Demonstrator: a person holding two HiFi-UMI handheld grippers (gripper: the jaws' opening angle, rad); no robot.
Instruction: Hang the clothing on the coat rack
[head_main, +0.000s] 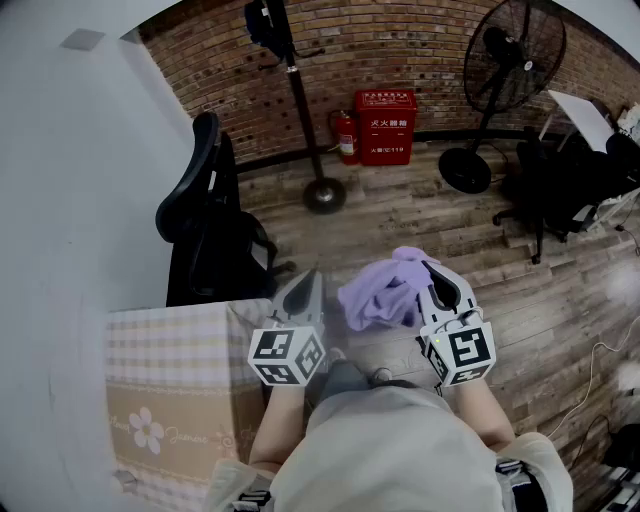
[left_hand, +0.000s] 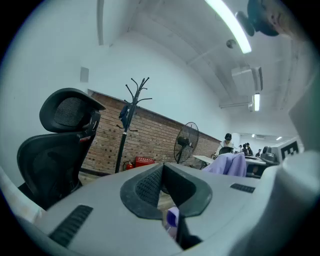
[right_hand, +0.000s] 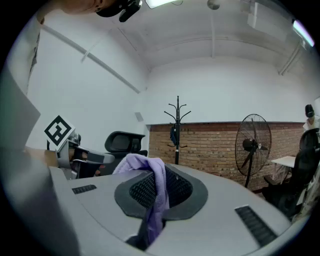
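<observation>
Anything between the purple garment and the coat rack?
Head view: only bare wood floor between the purple garment and the coat rack; the office chair stands off to the left.

Both grippers up in front of the chest, side by side, near each other, pointing forward and away from the body. Left gripper (head_main: 311, 278): fingers together; a small purple sliver sits low in the gap, can't tell what it is. Right gripper (head_main: 428, 266): fingers clamped on purple cloth (right_hand: 151, 172), which drapes over the tips and bunches toward the left one. Marker cubes (head_main: 287, 357) face up. Bare forearms (head_main: 490, 415) bent, elbows close to the torso.
</observation>
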